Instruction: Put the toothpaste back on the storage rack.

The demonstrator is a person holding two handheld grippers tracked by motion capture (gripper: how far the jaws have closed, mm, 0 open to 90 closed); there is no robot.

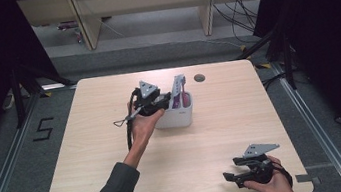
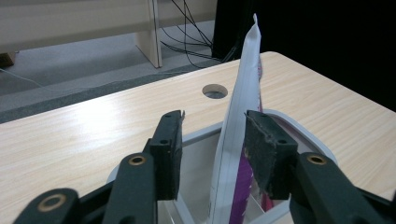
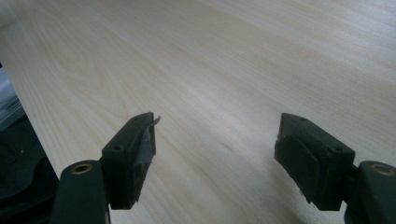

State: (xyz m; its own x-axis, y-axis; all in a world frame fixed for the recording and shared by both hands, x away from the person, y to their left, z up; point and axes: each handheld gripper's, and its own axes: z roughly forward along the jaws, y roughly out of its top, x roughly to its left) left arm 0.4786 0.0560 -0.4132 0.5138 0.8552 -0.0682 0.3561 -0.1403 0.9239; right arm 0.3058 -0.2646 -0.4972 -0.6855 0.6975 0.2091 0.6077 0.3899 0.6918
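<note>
A white open-topped container stands at the middle of the far half of the wooden table. A flat white tube with purple print stands upright in it. My left gripper hovers at the container's left rim. In the left gripper view its jaws stand apart around the tube. The tube is close against the right pad and clear of the left one, and the container's rim curves behind. My right gripper sits low near the front right edge, open over bare wood.
A round cable hole lies in the tabletop just behind the container, also seen in the left gripper view. Beyond the far edge are wooden bench legs and loose cables on the floor. Black curtains flank both sides.
</note>
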